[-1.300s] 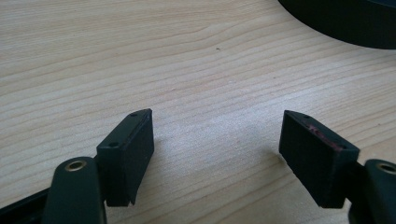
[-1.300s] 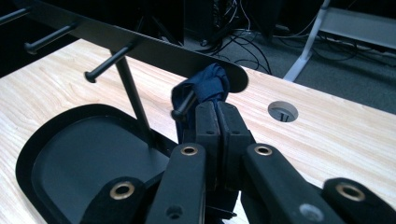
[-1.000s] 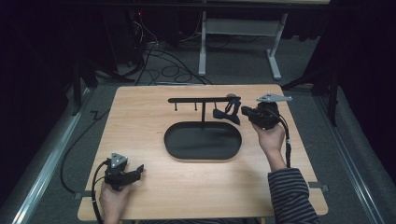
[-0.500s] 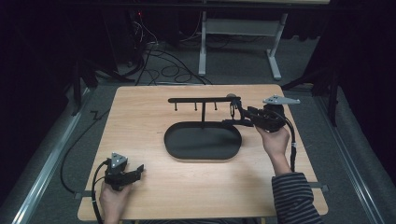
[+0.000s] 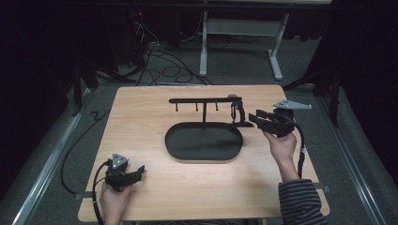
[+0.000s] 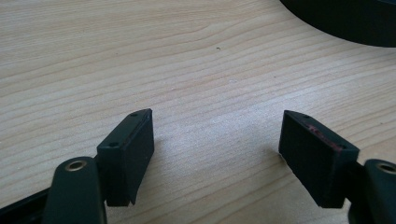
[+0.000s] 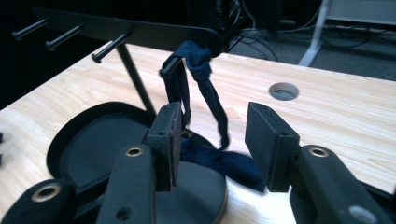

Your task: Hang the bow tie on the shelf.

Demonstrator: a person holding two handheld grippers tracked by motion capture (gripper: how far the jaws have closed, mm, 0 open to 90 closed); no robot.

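You have two grippers: the left gripper (image 5: 137,171) and the right gripper (image 5: 254,117). Each one has two black jaws, so that makes four jaws. You have two hands on them, a left hand (image 5: 112,199) and a right hand (image 5: 283,144). There is one wooden table (image 5: 155,117). On it sits one black stand (image 5: 205,100) with one oval tray (image 5: 187,145) at the bottom. The stand's bar has four pegs. One dark blue cloth (image 7: 205,88) hangs from one of them. The table has one round hole (image 7: 283,91).
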